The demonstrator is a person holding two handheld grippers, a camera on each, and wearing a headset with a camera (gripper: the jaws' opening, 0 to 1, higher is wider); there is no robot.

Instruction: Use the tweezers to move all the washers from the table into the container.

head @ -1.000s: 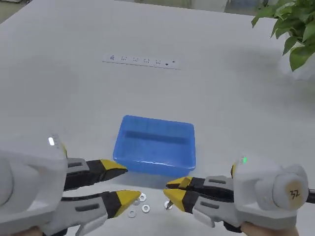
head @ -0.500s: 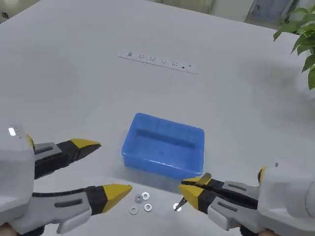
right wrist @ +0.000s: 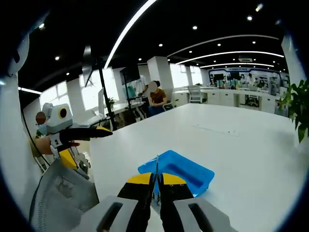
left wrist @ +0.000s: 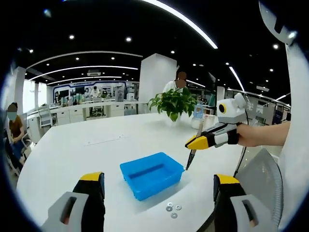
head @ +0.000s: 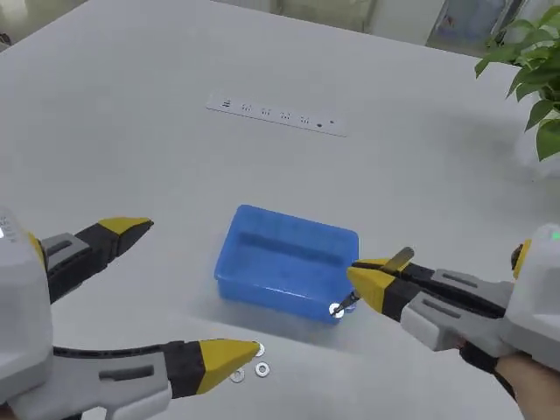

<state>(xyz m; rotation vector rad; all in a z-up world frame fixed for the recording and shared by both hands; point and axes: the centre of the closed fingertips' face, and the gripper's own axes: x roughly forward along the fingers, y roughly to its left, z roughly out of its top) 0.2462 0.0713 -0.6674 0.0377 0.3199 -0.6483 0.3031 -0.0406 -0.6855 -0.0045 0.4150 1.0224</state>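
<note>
Right gripper [head: 360, 273], jaws clamped on tweezers [head: 348, 301], carries a washer [head: 336, 309] at the container's [head: 289, 249] 5 o'clock corner, ready to drop; other washers [head: 262, 369] lie at 7 o'clock. Left gripper [head: 199, 289] gapes empty, aside.

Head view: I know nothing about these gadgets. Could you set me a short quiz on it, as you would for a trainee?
1. True or false: the left gripper is shut.
2. What does the right gripper hold? A) tweezers B) a spoon C) a screwdriver
3. One word: are the loose washers inside or outside the blue container?

Key: 1 false, its jaws stand wide apart; 2 A; 3 outside.
</note>
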